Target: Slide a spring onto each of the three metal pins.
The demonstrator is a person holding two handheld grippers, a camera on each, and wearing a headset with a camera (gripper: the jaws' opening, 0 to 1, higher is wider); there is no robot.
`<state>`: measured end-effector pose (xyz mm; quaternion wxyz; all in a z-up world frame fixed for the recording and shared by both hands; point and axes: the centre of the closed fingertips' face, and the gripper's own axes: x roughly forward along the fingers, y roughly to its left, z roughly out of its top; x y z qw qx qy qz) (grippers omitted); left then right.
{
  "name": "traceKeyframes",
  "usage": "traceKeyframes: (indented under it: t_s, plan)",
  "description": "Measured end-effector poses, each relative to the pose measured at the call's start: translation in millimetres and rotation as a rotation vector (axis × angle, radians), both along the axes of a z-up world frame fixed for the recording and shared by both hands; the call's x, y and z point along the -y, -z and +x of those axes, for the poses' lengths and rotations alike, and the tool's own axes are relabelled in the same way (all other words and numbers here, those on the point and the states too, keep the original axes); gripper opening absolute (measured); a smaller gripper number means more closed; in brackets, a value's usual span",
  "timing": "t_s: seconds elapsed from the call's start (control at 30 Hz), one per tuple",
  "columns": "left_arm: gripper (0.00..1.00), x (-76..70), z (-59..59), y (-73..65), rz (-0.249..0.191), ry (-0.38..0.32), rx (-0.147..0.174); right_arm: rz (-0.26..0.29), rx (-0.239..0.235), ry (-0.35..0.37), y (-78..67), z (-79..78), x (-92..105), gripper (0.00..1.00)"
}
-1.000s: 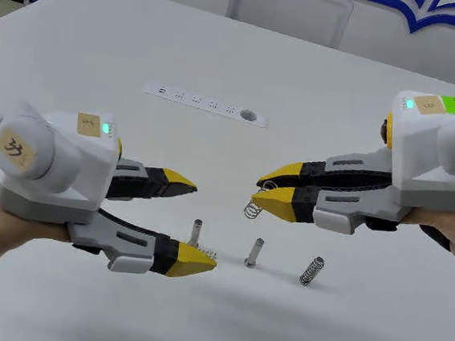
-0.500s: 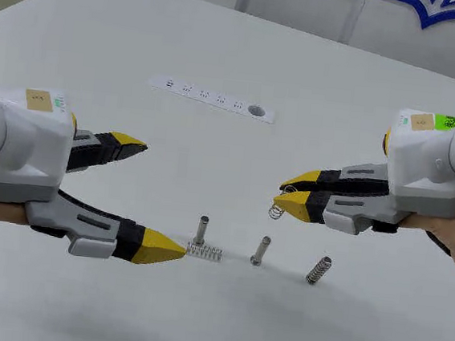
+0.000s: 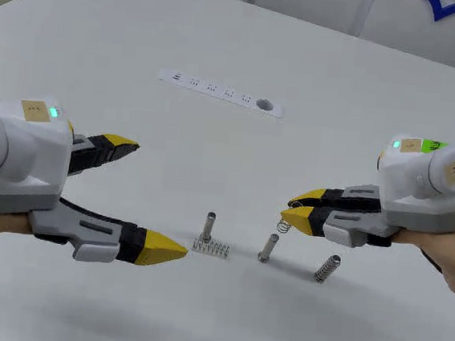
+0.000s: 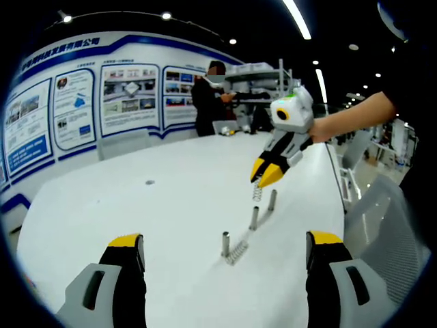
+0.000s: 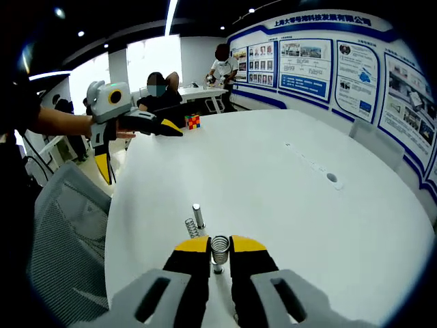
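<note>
Gripping spring – right tool now nearer middle pin | left tool spread wider than before – empty

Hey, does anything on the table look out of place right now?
Yes: one spring lies flat on the table, beside the base of the bare pin nearest the left gripper, rather than slid onto it.

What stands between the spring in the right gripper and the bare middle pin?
Nothing visible. The spring in the right gripper hangs close above the middle pin, open air between; the loose spring lies aside by the left pin.
</note>
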<state>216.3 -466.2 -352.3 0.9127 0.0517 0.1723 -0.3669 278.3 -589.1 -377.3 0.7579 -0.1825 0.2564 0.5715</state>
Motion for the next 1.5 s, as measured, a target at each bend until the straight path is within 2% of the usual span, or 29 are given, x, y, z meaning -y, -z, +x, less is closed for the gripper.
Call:
traceKeyframes:
  t_s: [0.13, 0.2, 0.33, 0.5, 0.7, 0.97, 1.2, 1.5]
  plan:
    - [1.00, -1.3, -2.6, 4.5, 0.005, 0.000, -0.013, -0.007, 0.000, -0.003, 4.9, -1.5, -1.8, 0.11]
    - [1.00, 0.0, -4.7, 3.9, -0.017, -0.003, -0.015, -0.007, -0.008, -0.003, 8.2, -1.8, -2.8, 0.11]
    - [1.00, -1.6, -8.4, 10.2, 0.006, 0.002, -0.029, -0.018, -0.013, -0.007, 13.6, -2.0, -4.0, 0.11]
    - [1.00, -3.7, -12.1, 14.4, 0.011, -0.004, -0.042, -0.026, -0.021, -0.008, 18.9, -1.3, -6.1, 0.11]
    - [0.99, -4.4, -17.1, 17.3, 0.021, -0.004, -0.057, -0.057, -0.026, -0.019, 32.3, -3.9, -6.9, 0.11]
    - [0.99, -5.9, -18.1, 17.3, 0.028, -0.009, -0.056, -0.093, -0.019, -0.005, 51.2, -4.5, -5.1, 0.11]
    - [0.98, -8.6, -21.7, 20.3, 0.031, -0.015, -0.066, -0.115, -0.033, -0.001, 65.2, -7.3, -5.6, 0.12]
    - [0.98, -13.1, -23.0, 20.6, 0.026, -0.027, -0.070, -0.143, -0.031, 0.000, 73.1, -7.3, -3.7, 0.12]
